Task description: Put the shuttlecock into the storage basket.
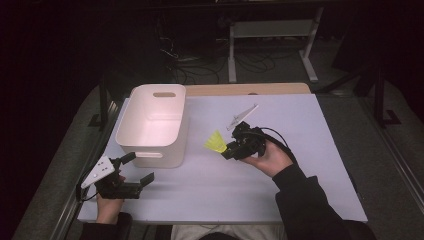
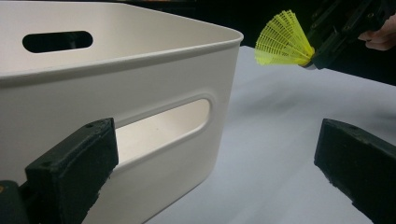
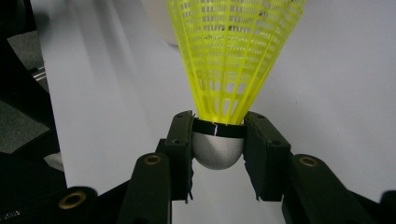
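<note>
The white bin [image 1: 152,125] sits at about ten o'clock on the tabletop [image 1: 300,150], with nothing inside. The right gripper [image 3: 218,140] has its fingers clenched on a yellow shuttlecock [image 3: 229,56], held at the bin's three o'clock. The left gripper [image 1: 137,170], at seven o'clock, has its fingers spread apart.

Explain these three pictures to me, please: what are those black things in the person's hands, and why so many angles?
A person sits at a white table holding hand-held tongs, one in each hand. One picture looks down from above; the other two come from cameras riding on each pair of tongs. The right tongs are shut on the rounded base of a yellow shuttlecock, lifted beside a white bin. The left tongs are open, holding nothing, near the bin's handle slot.
</note>
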Demonstrator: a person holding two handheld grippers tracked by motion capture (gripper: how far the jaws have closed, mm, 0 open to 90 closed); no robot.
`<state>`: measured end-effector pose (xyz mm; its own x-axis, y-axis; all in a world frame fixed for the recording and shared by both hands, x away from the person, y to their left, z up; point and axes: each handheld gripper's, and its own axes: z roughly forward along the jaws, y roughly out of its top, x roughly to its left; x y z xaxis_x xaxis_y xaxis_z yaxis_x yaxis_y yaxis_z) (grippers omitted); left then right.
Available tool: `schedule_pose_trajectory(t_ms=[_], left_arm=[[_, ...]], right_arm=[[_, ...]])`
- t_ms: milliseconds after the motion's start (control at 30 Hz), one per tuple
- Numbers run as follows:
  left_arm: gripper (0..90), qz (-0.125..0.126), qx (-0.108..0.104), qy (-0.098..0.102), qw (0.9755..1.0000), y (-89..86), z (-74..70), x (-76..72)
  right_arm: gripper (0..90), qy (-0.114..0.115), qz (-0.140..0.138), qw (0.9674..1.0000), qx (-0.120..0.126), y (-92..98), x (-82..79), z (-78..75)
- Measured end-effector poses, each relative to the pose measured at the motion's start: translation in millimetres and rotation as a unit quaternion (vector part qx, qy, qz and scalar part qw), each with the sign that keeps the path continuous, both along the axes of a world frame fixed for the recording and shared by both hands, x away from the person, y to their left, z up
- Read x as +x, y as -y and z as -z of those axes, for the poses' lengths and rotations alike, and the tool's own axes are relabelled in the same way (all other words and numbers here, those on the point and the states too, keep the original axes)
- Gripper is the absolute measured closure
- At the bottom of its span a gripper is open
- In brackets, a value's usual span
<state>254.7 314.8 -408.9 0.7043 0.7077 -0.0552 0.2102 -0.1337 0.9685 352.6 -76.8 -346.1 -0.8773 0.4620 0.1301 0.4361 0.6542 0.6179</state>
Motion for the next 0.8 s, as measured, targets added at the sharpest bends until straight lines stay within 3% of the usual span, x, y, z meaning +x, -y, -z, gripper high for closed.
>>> schedule_pose_trajectory(t_ms=[800], left_arm=[[0.0, 0.001, 0.000, 0.000, 1.0000, 0.1, 0.1, -0.1]], right_arm=[[63.0, 0.019, -0.022, 0.9996, 0.002, -17.4, 9.9, -30.0]])
